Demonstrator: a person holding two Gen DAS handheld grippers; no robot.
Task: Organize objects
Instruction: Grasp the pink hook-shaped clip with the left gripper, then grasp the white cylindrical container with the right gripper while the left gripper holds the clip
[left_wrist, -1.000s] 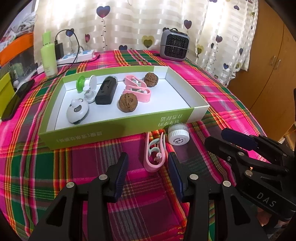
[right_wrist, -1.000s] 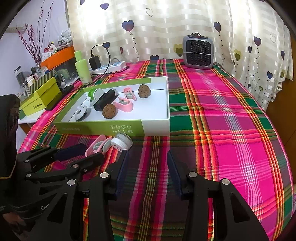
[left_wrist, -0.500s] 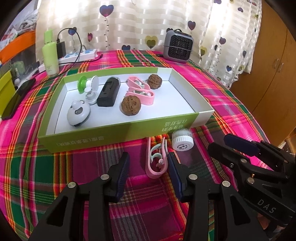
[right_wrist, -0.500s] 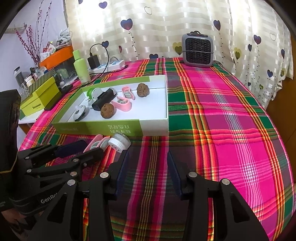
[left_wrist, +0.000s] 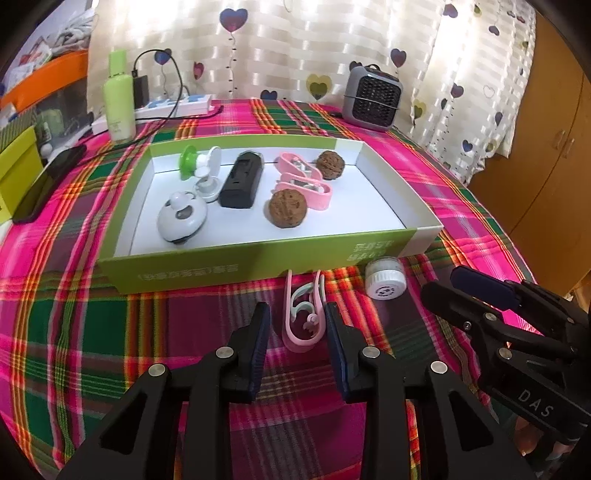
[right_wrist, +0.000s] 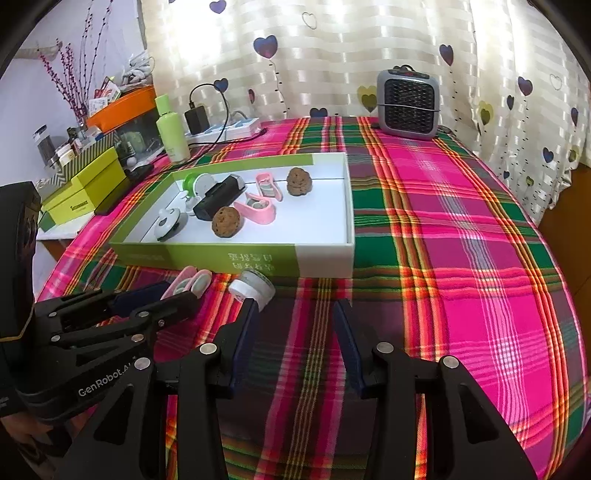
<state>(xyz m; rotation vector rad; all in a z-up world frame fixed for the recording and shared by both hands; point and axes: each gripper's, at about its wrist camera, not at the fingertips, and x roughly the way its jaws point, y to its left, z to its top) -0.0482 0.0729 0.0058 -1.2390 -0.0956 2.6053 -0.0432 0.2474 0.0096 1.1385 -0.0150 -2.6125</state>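
Left wrist view: left tool (left_wrist: 297, 325) closing around the pink clip (left_wrist: 303, 317), jaws narrowing with the clip between them, right pad at its edge, left pad apart, so nothing gripped yet. Clip lying on the plaid table (left_wrist: 92, 332) at 12 o'clock from the fingertips, just in front of the green-and-white box (left_wrist: 221, 266), probably waiting to join the things inside. Small white jar (left_wrist: 386, 282) lying on its side at 2 o'clock from the clip, near the box wall. Sitting in the box: two walnuts (left_wrist: 287, 208), two more pink clips (left_wrist: 301, 181), a black case (left_wrist: 242, 181), a white round gadget (left_wrist: 181, 221), a green-and-white piece (left_wrist: 199, 164). Right tool (left_wrist: 484, 295) reaching in from 3 o'clock, jaws partly apart, holding nothing.

Right wrist view: right tool (right_wrist: 295, 314) hovering part open and empty over bare cloth, likely lining up for the jar (right_wrist: 253, 288), now at 11 o'clock, partly covered by its left finger (right_wrist: 247, 325). Left tool (right_wrist: 155, 301) coming in from 9 o'clock, hiding most of the clip (right_wrist: 188, 280); contact between pads and clip being impossible to judge here. Print on the box wall appearing upside down and unreadable. Hand holding the left tool being cut off at the frame edge.
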